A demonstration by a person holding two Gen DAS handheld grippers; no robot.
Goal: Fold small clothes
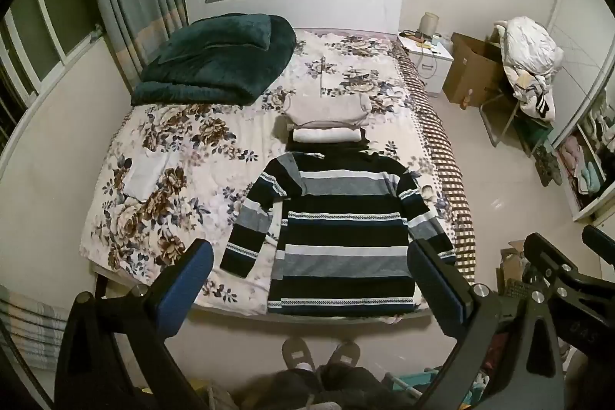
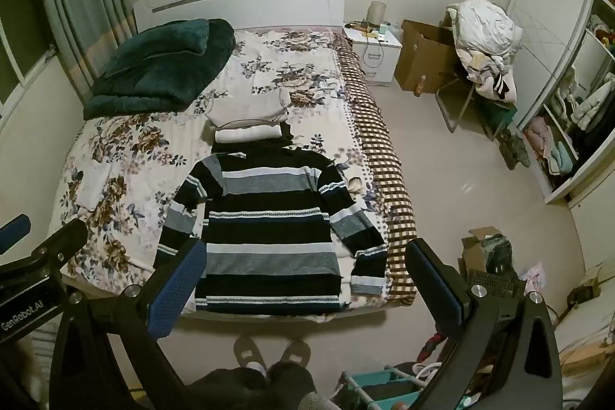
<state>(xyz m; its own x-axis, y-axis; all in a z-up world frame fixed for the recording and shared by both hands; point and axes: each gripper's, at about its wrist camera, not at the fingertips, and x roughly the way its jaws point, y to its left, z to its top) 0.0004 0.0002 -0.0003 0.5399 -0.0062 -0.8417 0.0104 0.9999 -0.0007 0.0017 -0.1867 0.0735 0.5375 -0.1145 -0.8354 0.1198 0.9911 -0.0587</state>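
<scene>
A long-sleeved knit sweater in black, grey and white stripes (image 1: 342,229) lies spread flat at the foot of the floral-print bed (image 1: 184,156), its hem at the near edge, its dark collar toward the headboard and both sleeves angled out and down along its sides. Just past the collar sit a small folded white garment (image 1: 326,134) and, touching it on the far side, a folded pale beige garment (image 1: 326,110). Another flat white piece (image 1: 144,175) rests well apart, on the bed's left side.

You hold both tools above the bed's near edge, tilted down toward the sweater. Your left gripper (image 1: 309,283) has its blue-padded fingers (image 1: 184,279) spread wide with nothing between them, clear of the fabric; your right gripper (image 2: 303,283) hangs the same way, fingers fully apart and empty.

A folded dark green plush blanket (image 1: 215,64) fills the bed's far left corner below the white headboard (image 1: 292,0). A brown-and-cream checked cover (image 1: 442,156) runs down the bed's right edge. Your slippered feet (image 1: 319,352) stand on the pale floor at the foot. Beyond, a white nightstand (image 1: 426,60), a cardboard box (image 1: 471,68) and a chair heaped with laundry (image 1: 530,64) line the right wall.
</scene>
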